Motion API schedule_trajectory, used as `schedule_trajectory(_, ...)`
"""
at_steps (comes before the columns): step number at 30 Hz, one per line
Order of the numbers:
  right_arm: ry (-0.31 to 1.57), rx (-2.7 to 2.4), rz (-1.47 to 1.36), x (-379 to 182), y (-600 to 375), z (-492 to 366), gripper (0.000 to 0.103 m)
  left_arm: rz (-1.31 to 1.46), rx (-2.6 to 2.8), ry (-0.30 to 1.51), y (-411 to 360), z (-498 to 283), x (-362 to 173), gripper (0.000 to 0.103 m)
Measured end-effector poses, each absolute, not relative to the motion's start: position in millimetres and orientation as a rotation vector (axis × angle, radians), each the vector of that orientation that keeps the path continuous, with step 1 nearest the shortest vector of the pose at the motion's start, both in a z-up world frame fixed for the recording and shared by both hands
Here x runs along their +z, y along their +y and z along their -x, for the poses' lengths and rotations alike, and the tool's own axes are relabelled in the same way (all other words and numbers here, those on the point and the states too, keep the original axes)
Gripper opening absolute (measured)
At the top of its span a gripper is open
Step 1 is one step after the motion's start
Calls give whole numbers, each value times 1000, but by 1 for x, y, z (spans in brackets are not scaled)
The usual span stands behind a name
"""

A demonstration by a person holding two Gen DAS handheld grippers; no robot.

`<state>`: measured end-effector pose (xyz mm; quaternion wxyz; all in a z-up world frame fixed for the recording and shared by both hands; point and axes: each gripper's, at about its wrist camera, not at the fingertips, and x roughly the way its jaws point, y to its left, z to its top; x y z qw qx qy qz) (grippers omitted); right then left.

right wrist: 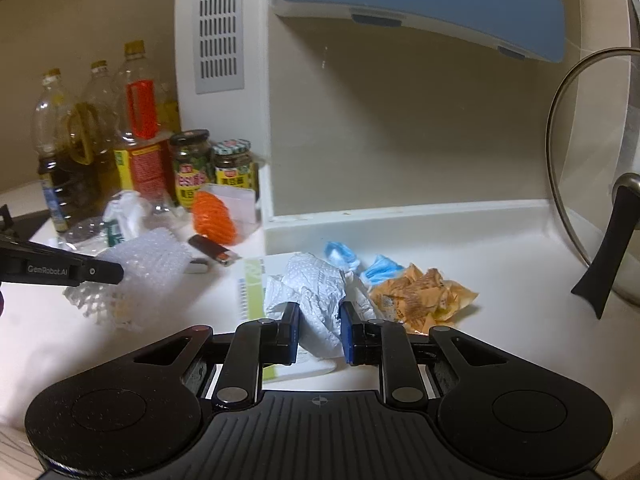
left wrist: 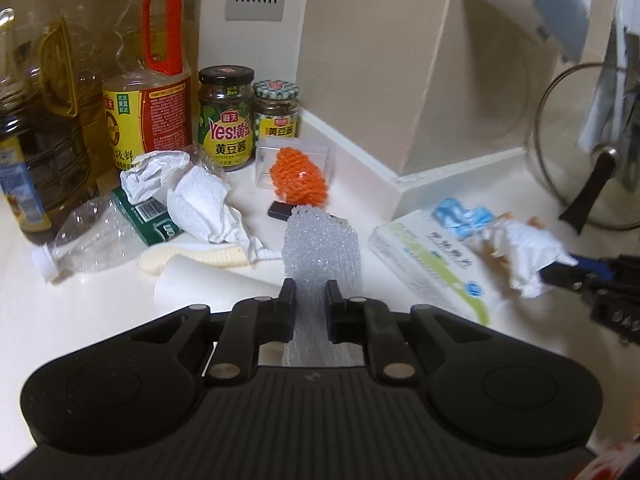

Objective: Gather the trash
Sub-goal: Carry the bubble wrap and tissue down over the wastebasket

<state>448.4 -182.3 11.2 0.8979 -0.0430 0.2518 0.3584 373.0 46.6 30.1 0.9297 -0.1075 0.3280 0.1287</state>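
Jars [left wrist: 248, 114] and lighter [right wrist: 212, 250] behind bubble wrap [left wrist: 320, 248]

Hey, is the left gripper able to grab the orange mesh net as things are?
Probably not yet: the left gripper is shut on the bubble wrap, which stands right between it and the orange mesh net.

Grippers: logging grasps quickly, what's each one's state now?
Left gripper: shut on the bubble wrap.
Right gripper: shut on the crumpled paper towel.
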Motion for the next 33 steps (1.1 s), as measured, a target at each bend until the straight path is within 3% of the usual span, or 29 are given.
schedule_trajectory(16, 529, 785, 60, 30, -201, -351, 21, 302, 104, 665, -1, -276, 48, 12)
schedule_trajectory(33, 714, 911, 132, -8, -185, -230, 21, 257, 23, 857, -2, -163, 8, 12)
